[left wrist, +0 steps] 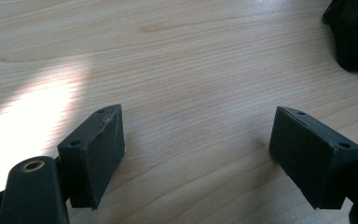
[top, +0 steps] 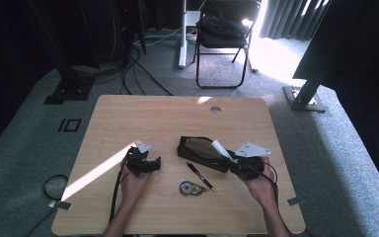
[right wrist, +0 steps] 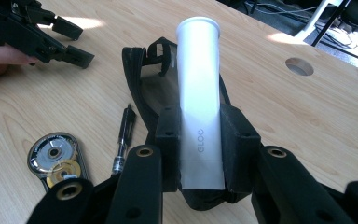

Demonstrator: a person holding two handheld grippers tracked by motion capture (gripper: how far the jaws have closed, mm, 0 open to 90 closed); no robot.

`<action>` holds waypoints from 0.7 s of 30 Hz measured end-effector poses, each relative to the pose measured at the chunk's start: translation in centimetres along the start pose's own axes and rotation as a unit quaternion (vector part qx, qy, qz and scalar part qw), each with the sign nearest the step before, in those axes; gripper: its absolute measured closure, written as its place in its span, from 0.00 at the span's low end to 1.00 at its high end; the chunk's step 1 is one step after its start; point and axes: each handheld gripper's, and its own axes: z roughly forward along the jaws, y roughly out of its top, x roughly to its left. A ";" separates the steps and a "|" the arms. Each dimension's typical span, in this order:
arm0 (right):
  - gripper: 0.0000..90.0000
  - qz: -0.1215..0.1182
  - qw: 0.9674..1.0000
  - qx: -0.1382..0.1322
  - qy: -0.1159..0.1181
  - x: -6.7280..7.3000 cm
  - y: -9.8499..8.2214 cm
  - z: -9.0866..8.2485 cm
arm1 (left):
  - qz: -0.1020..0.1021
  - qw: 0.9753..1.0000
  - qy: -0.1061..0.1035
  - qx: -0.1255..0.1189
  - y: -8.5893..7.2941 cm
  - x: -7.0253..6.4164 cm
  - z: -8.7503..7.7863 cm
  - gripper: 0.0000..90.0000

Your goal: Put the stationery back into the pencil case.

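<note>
A white glue stick (right wrist: 198, 88) marked GLOO is clamped between the pads of my right gripper (right wrist: 199, 149), lying just above an open black pencil case (right wrist: 142, 79). In the high view the glue stick (top: 222, 148) sticks out toward the pencil case (top: 200, 152), with the right gripper (top: 234, 159) at the case's right end. My left gripper (top: 154, 163) rests on the wooden table (top: 143, 111) left of the case. Its jaws stand wide apart over bare wood with nothing between its pads (left wrist: 98, 144).
A black pen (top: 201, 176) and a round correction-tape dispenser (top: 190, 188) lie in front of the case, also seen as the pen (right wrist: 123, 135) and dispenser (right wrist: 56, 158). A cable hole (top: 215, 109) is near the far edge. A folding chair (top: 224, 34) stands beyond the table.
</note>
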 end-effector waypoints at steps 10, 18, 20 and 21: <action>0.79 0.000 1.000 0.001 0.001 -0.1 0.3 0.5 | -0.001 1.000 0.001 -0.001 0.0 0.0 0.0 0.20; 0.79 -0.004 1.000 -0.001 0.003 -0.1 0.7 0.8 | -0.001 1.000 0.000 -0.002 0.0 0.0 0.0 0.21; 0.79 -0.004 1.000 -0.002 0.003 -0.2 0.8 0.9 | -0.001 1.000 0.000 -0.001 0.0 0.0 0.1 0.21; 0.79 -0.003 1.000 -0.003 0.003 -0.1 0.8 1.0 | 0.000 1.000 0.000 -0.001 0.0 0.0 0.1 0.21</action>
